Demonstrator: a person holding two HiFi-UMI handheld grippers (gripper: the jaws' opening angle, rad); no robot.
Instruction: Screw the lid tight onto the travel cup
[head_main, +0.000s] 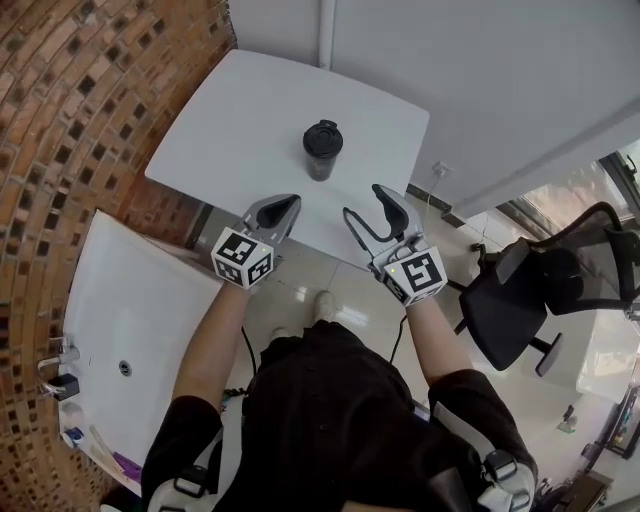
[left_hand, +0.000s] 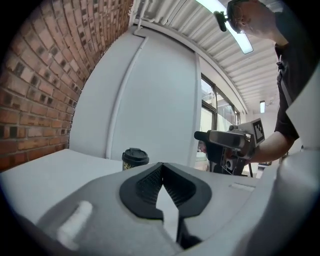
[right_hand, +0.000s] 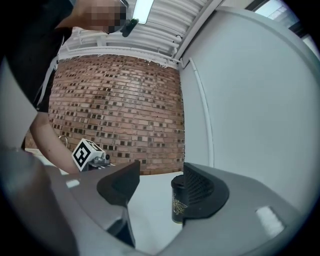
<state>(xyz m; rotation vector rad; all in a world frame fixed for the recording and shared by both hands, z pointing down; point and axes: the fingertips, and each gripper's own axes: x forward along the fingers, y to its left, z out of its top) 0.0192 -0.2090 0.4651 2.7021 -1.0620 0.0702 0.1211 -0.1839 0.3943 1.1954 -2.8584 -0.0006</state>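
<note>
The dark travel cup (head_main: 321, 162) stands upright near the middle of the white table (head_main: 230, 120) with its lid (head_main: 323, 136) sitting on top, likely so one gripper can steady the body while the other twists. Both hover at the table's near edge, apart from the cup. The left gripper (head_main: 290, 205) is pressed together and empty; the right gripper (head_main: 363, 203) is partly spread around nothing.

The travel cup (head_main: 322, 152) is set upright on the desk (head_main: 230, 120), in the upper middle of the head view, with the lid (head_main: 323, 135) on top. Below it, at the desk's near edge, the left hand-held gripper (head_main: 283, 208) and right hand-held gripper (head_main: 365, 204) are held side by side, apart from the cup. A chair (head_main: 520, 300) is seen at right.
</note>
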